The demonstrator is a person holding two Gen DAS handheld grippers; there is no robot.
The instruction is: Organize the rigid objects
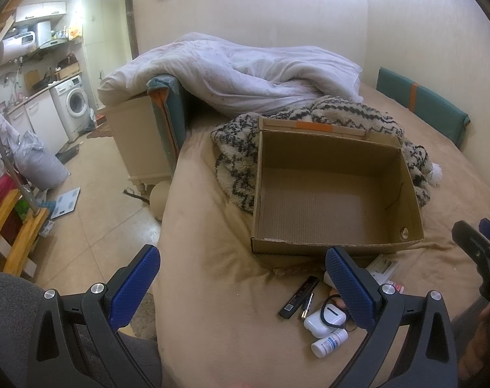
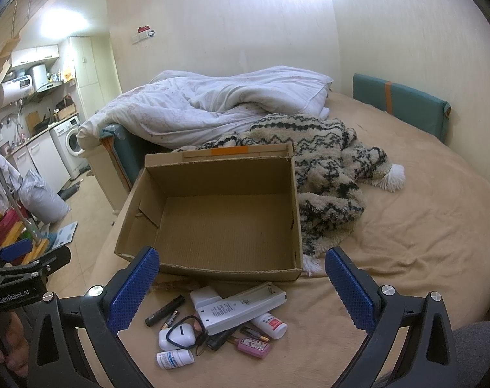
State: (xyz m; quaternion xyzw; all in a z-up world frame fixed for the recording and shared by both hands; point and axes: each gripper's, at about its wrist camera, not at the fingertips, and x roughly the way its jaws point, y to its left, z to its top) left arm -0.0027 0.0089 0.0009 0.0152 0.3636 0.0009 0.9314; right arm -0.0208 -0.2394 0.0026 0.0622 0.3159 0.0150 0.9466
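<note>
I see the empty cardboard box [image 2: 225, 213] on the bed [image 2: 423, 226]. Just in front of the box lie a white remote [image 2: 241, 307], earbud case [image 2: 175, 338] and pill bottle [image 2: 173, 359]. My right hand-held gripper [image 2: 241, 291] hovers wide open above them, holding nothing; my left hand-held gripper [image 1: 241, 287] likewise gapes empty.

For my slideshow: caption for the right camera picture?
Open right gripper above small items beside an empty cardboard box on a bed.

Left wrist view: left gripper's [image 1: 241, 281] right finger [image 1: 348, 286] hides most of the white remote [image 1: 382, 266] and item pile; bottle [image 2: 174, 358] label print too small to read; pile's black object [image 2: 216, 340] unidentifiable under remote
</note>
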